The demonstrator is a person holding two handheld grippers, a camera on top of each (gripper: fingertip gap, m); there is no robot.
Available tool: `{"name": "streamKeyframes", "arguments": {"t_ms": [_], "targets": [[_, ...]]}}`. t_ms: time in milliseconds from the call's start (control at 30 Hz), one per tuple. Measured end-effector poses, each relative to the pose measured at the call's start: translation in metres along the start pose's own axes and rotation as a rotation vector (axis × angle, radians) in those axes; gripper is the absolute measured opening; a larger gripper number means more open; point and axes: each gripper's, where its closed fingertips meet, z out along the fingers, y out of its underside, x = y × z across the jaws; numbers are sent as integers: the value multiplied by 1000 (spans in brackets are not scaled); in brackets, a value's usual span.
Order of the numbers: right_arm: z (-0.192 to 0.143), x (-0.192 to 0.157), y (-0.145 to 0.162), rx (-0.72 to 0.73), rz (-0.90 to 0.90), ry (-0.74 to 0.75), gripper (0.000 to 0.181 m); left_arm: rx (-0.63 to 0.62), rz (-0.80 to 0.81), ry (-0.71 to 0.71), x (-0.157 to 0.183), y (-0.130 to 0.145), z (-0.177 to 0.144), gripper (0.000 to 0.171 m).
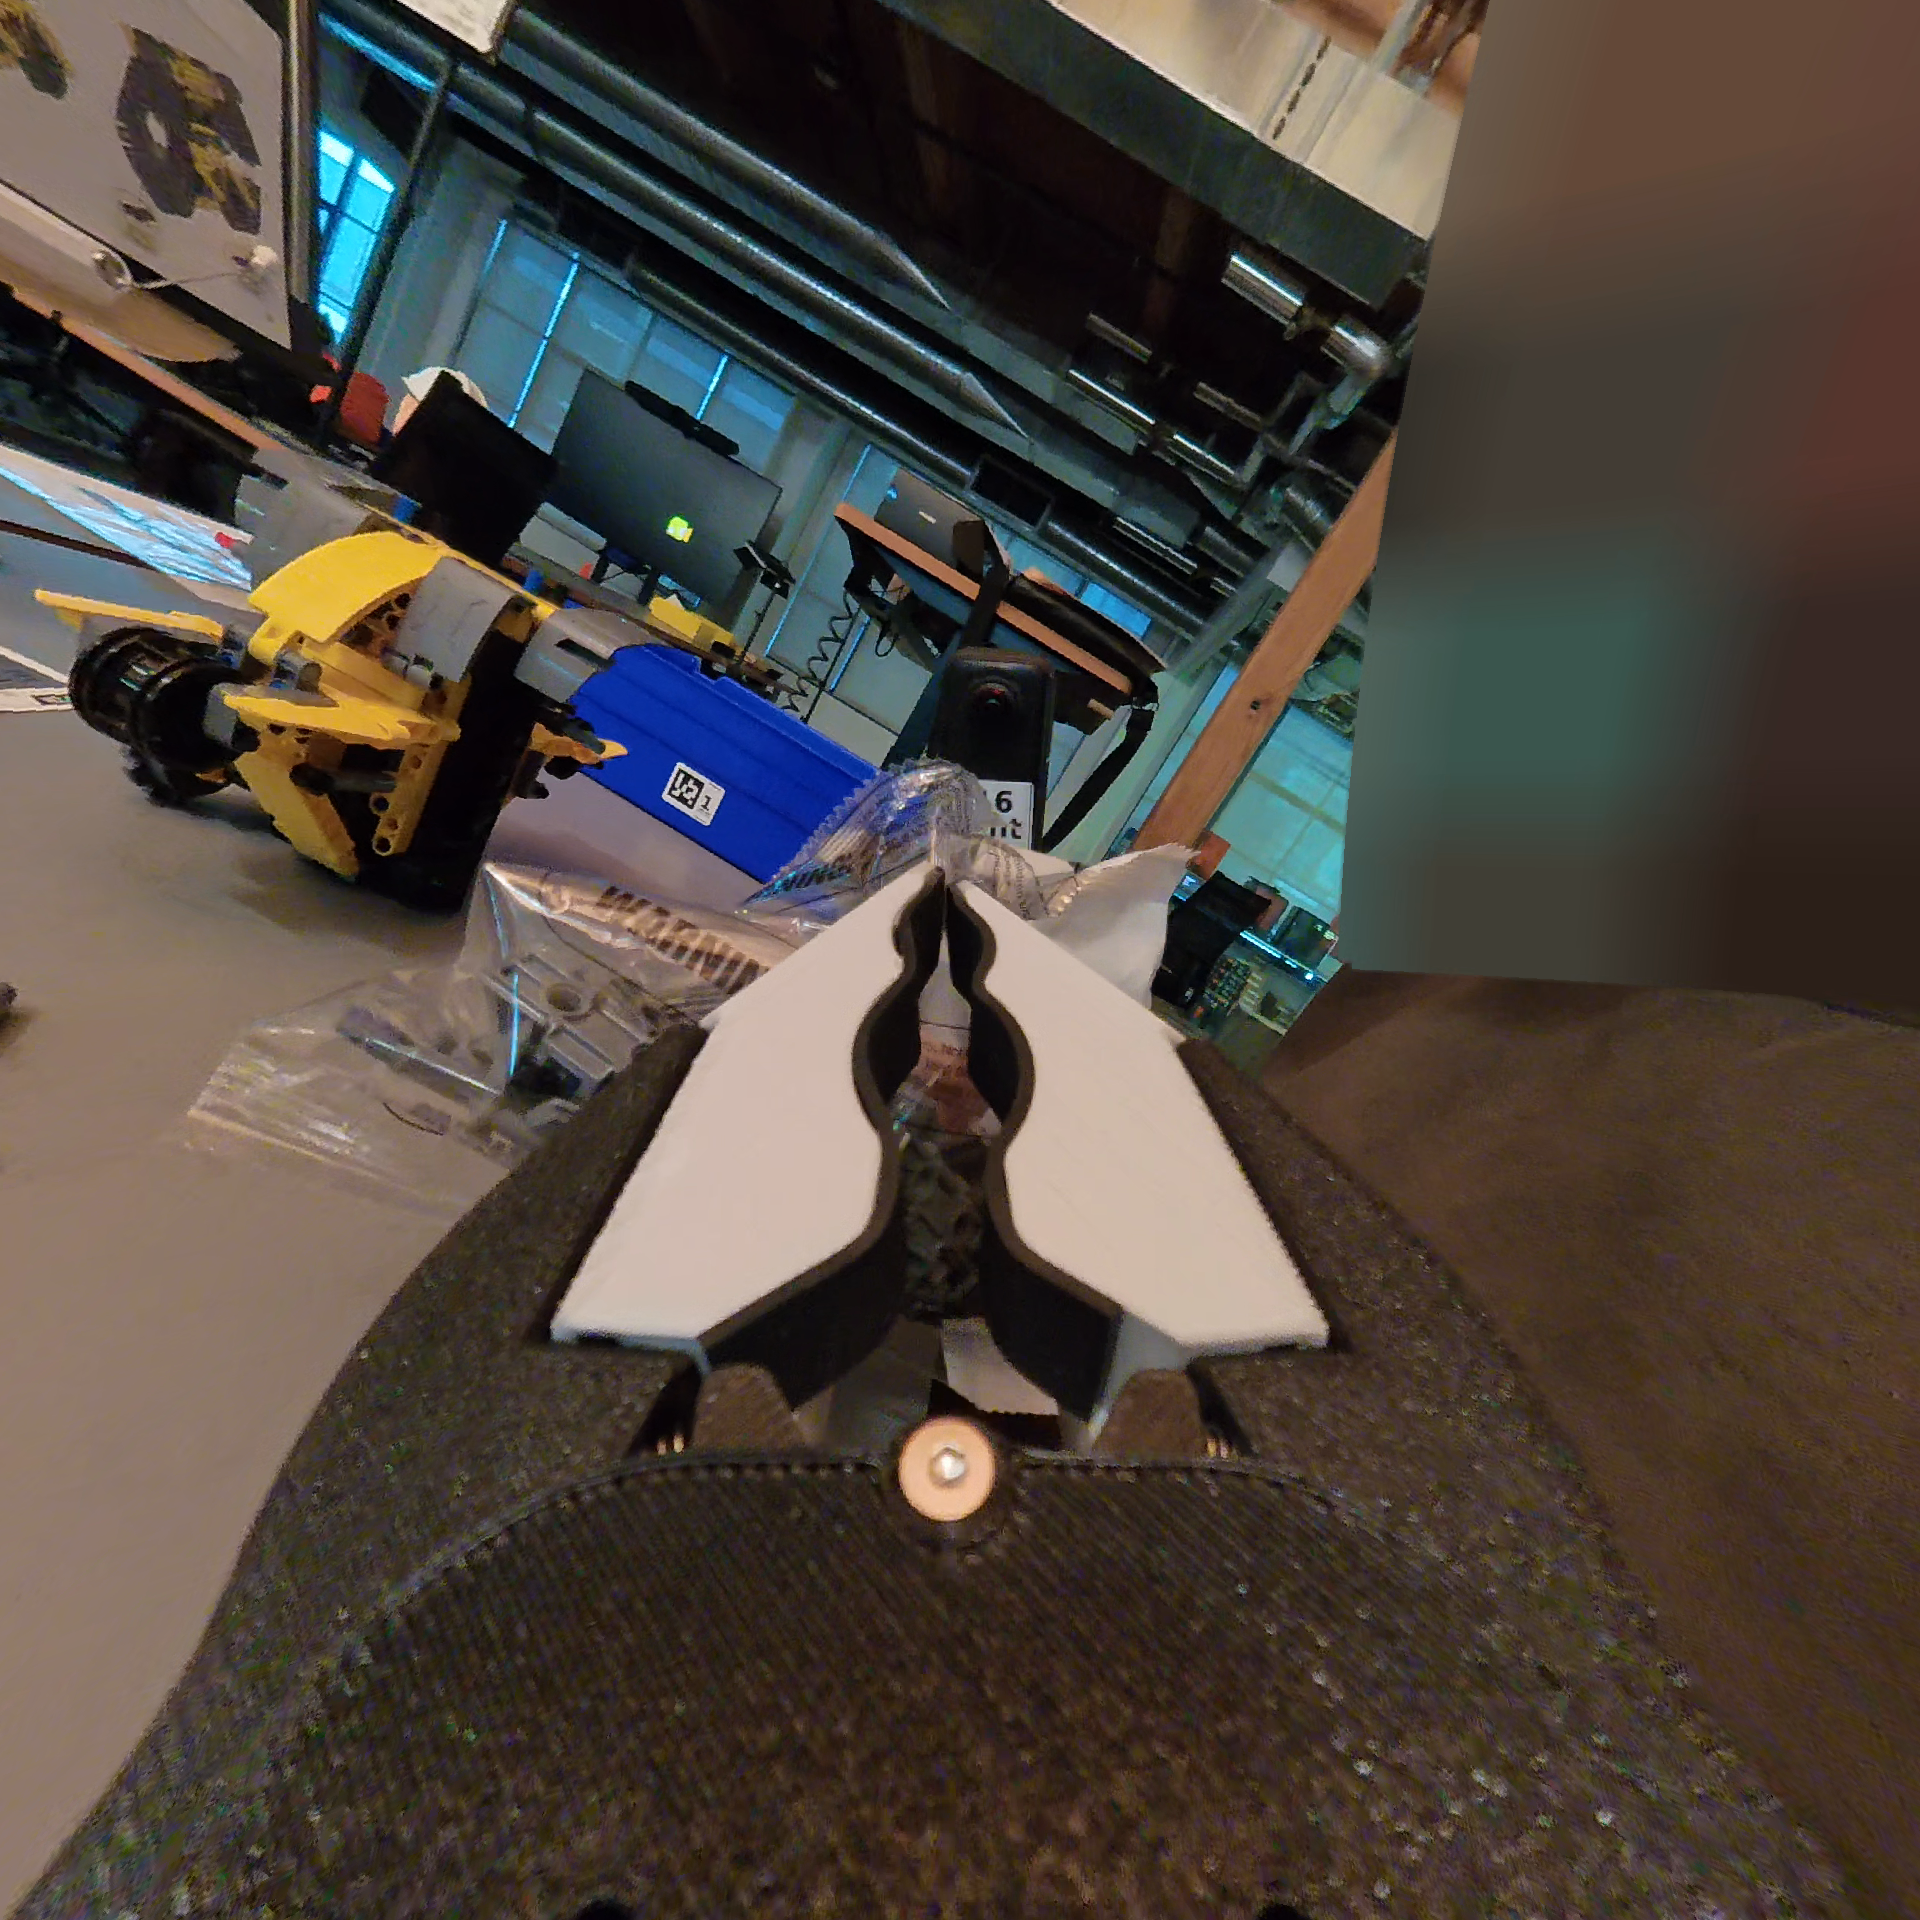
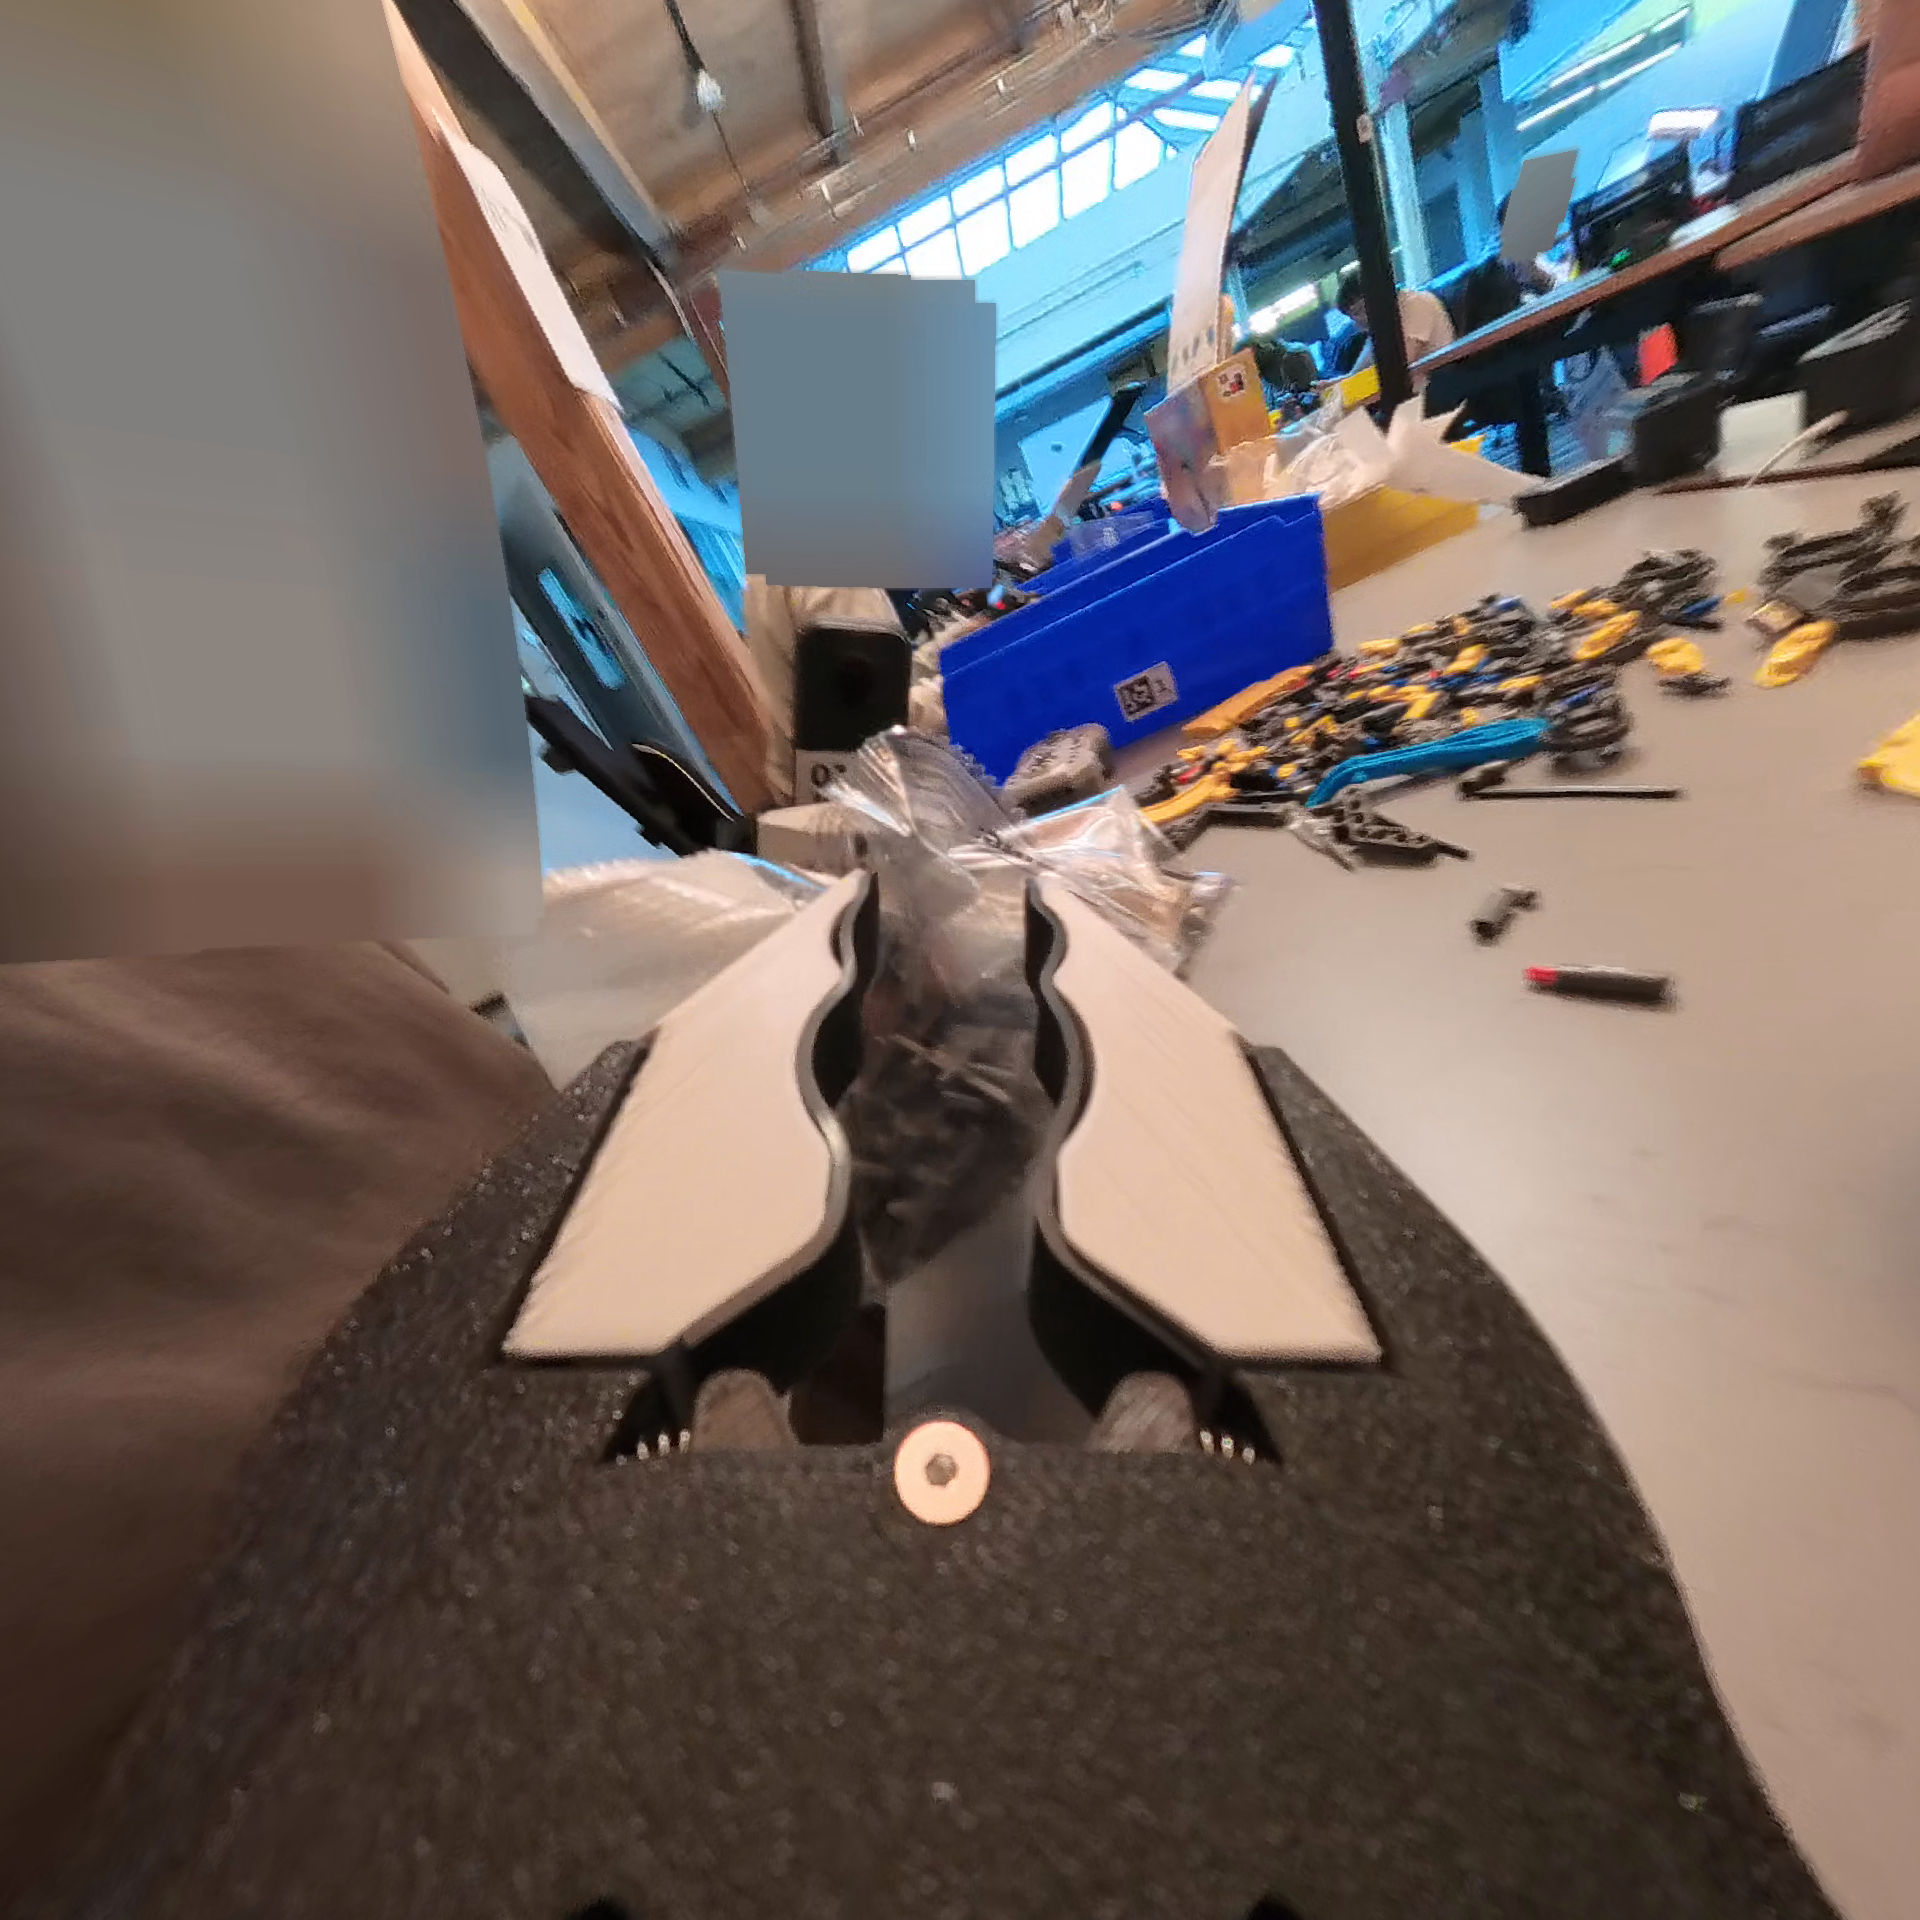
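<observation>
My left gripper (image 1: pixel 943 883) is shut on the top of a clear plastic bag (image 1: pixel 909 816) of small parts, whose crumpled edge sticks up past the fingertips. More clear bags (image 1: pixel 499 1018) with small parts lie on the grey table (image 1: pixel 156 1091) just left of it. My right gripper (image 2: pixel 951 894) has its jaws a little apart, pressed on both sides of a bunched clear plastic bag (image 2: pixel 935 1049) of dark parts that fills the gap. A person's dark sleeve (image 1: pixel 1610 1247) lies beside the left gripper and also shows in the right wrist view (image 2: pixel 208 1143).
A yellow and black brick-built model (image 1: pixel 343 707) lies at the left. A blue bin (image 2: pixel 1143 634) stands behind, beside a black camera on a stand (image 2: pixel 847 675). Loose yellow, black and blue pieces (image 2: pixel 1455 686) cover the table (image 2: pixel 1558 1195) at right, with a red-tipped pin (image 2: pixel 1595 982) nearer. Both grippers' tips are close together, under 4 cm apart.
</observation>
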Motion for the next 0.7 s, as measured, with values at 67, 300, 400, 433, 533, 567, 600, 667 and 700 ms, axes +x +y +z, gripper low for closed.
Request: {"name": "streamKeyframes", "arguments": {"t_ms": [67,300,400,433,533,567,600,667,700], "targets": [[-1,1,0,-13,-15,0,25,-8,6,-8,-2,-1,1,0],[3,10,-5,-36,-57,6,21,-49,7,-49,-15,-9,4,0],[9,16,-8,-36,-51,-10,21,-54,22,-69,-20,-15,2,0],[12,17,-8,-37,-50,-16,21,-52,25,-76,-22,-17,0,0],[22,23,-8,-47,-43,-30,22,-42,29,-101,-29,-22,-7,0],[25,24,-7,-54,-42,-34,22,-38,31,-110,-31,-23,-10,0],[29,25,-5,-64,-40,-37,22,-33,31,-119,-33,-24,-14,0],[38,28,-1,-91,-49,-36,22,-31,31,-140,-37,-25,-23,0],[43,30,1,-104,-57,-32,22,-33,38,-155,-40,-26,-28,0]]}}
